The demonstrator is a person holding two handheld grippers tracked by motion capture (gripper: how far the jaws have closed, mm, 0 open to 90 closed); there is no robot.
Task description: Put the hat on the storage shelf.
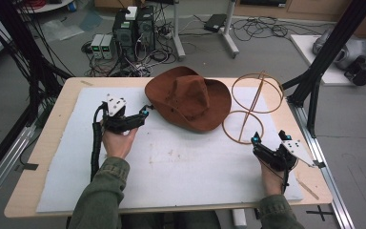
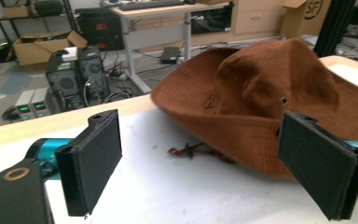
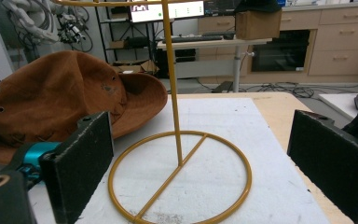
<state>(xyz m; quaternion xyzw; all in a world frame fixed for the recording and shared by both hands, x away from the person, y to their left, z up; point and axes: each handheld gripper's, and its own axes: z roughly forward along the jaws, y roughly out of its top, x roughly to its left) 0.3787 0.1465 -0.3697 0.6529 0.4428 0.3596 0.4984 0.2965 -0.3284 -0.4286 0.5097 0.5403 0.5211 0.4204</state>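
My left gripper (image 1: 144,113) — jaws spread, empty — sits just short of the hat (image 1: 189,98), brim edge dead ahead, nearer than my right gripper (image 1: 256,143), likewise released, facing the stand (image 1: 250,107).

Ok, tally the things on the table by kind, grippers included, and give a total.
Brown suede wide-brimmed hat: 1
Gold wire hat stand with ring base: 1
Black two-jaw grippers: 2, left gripper, right gripper
Total: 4
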